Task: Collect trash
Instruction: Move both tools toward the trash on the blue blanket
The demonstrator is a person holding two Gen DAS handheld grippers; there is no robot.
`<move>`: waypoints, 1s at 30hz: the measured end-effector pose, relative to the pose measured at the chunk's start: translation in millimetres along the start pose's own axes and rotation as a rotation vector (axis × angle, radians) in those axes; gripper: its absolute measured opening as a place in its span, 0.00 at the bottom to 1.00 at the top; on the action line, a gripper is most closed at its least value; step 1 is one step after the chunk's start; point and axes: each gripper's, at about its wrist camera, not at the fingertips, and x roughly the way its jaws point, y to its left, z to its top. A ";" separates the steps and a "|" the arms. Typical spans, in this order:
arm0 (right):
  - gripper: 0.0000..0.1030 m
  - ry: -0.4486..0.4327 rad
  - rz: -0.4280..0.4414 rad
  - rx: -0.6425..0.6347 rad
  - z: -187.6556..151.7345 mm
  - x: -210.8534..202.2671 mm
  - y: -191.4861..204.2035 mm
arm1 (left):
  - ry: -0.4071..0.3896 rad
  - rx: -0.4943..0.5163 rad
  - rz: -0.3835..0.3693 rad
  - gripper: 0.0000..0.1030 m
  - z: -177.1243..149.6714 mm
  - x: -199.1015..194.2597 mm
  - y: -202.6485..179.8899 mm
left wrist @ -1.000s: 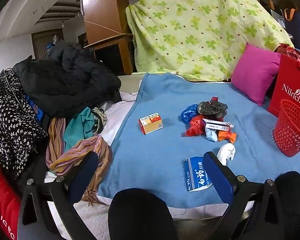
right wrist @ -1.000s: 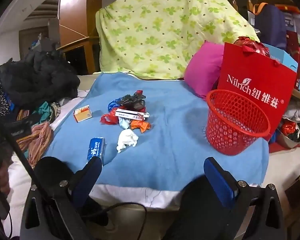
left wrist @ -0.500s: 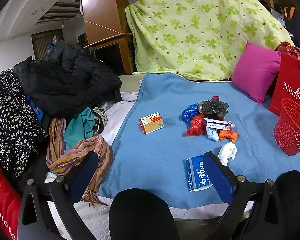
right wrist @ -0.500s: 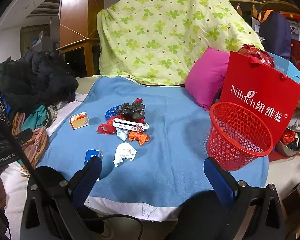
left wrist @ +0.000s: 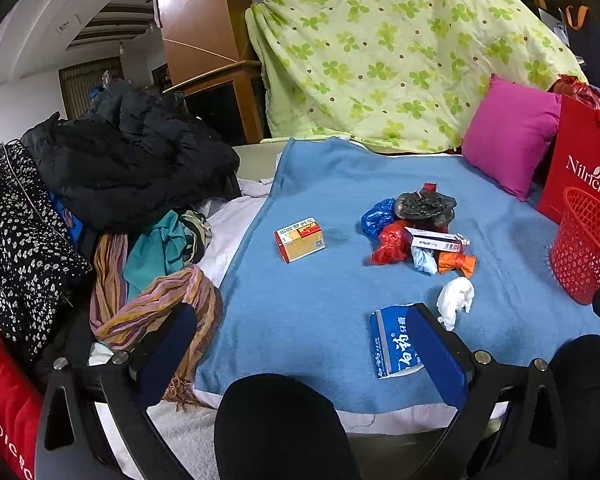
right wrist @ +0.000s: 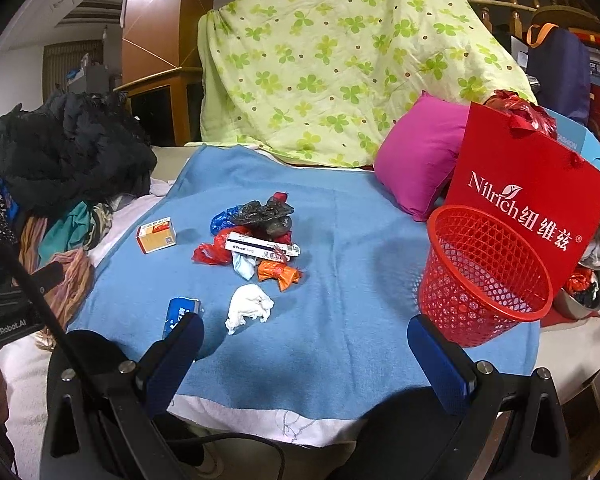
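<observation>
Blue blanket covers the near part of a bed, with a green clover-print quilt draped up at the far side and a pink pillow at the far right. Trash lies scattered on the blanket. Toward the left sits a small orange-and-yellow box. At the centre is a heap: a dark crumpled bag on top, blue plastic and red plastic beside it, a long white carton lying across, and an orange wrapper at its near right edge. A crumpled white tissue lies nearer, apart from the heap, and a flattened blue toothpaste box lies just left of it at the near edge.

On the right stands a red mesh basket, upright, just in front of a red paper bag. Dark clothes and scarves are piled at the far left of the bed.

Both claws hover at the near edge of the bed. Left gripper is spread wide and holds nothing; its right finger overlaps the toothpaste box in view. Right gripper is likewise spread wide and empty, with the tissue seen between its fingers, farther off.
</observation>
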 end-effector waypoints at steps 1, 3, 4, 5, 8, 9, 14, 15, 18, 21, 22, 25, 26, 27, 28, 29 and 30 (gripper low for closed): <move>1.00 -0.007 0.001 0.003 0.4 0.3 0.3 | -0.014 -0.004 -0.002 1.00 -0.6 0.3 -0.4; 1.00 -0.013 -0.005 0.002 0.1 1.1 1.1 | -0.039 -0.003 0.000 1.00 -1.5 1.5 -0.9; 1.00 -0.011 -0.012 -0.007 1.1 1.9 1.6 | -0.053 -0.009 -0.003 1.00 -2.2 2.3 -1.6; 1.00 -0.008 -0.017 -0.010 1.4 2.8 1.7 | -0.051 -0.009 -0.005 1.00 -2.5 2.8 -2.1; 1.00 0.010 -0.022 -0.015 1.5 5.0 0.7 | -0.042 0.001 -0.006 1.00 -2.7 5.2 -4.6; 1.00 0.009 -0.024 -0.015 1.2 5.2 0.4 | -0.035 0.000 -0.012 1.00 -2.9 5.1 -5.3; 1.00 0.015 -0.026 -0.015 -0.1 8.7 -1.2 | -0.019 0.012 -0.024 1.00 -3.5 6.5 -10.0; 1.00 0.018 -0.027 -0.016 -0.4 9.7 -1.6 | -0.015 0.015 -0.025 1.00 -4.0 7.5 -11.4; 1.00 0.028 -0.026 -0.014 -1.3 12.7 -2.6 | -0.007 0.032 -0.021 1.00 -4.9 10.6 -15.2; 1.00 0.020 -0.026 -0.006 -0.9 15.3 -5.2 | -0.008 0.055 -0.012 1.00 -6.2 14.2 -18.9; 1.00 0.021 -0.024 -0.004 -0.5 16.3 -5.5 | 0.000 0.055 -0.016 1.00 -6.3 14.6 -19.3; 1.00 0.028 -0.028 -0.008 0.1 18.4 -5.5 | 0.012 0.049 -0.028 1.00 -7.0 16.4 -20.4; 1.00 0.025 -0.028 -0.009 0.4 18.9 -5.5 | 0.015 0.050 -0.029 1.00 -7.4 17.2 -20.7; 1.00 0.021 -0.028 -0.009 0.9 19.5 -5.5 | 0.013 0.052 -0.026 1.00 -7.8 17.8 -21.3; 1.00 0.019 -0.027 -0.011 1.1 20.0 -5.4 | 0.014 0.052 -0.026 1.00 -8.2 18.5 -21.6; 1.00 0.027 -0.026 -0.014 0.9 21.0 -4.8 | 0.017 0.053 -0.026 1.00 -8.5 19.1 -21.8; 1.00 0.030 -0.026 -0.015 1.0 21.7 -4.3 | 0.019 0.051 -0.029 1.00 -9.0 19.8 -21.9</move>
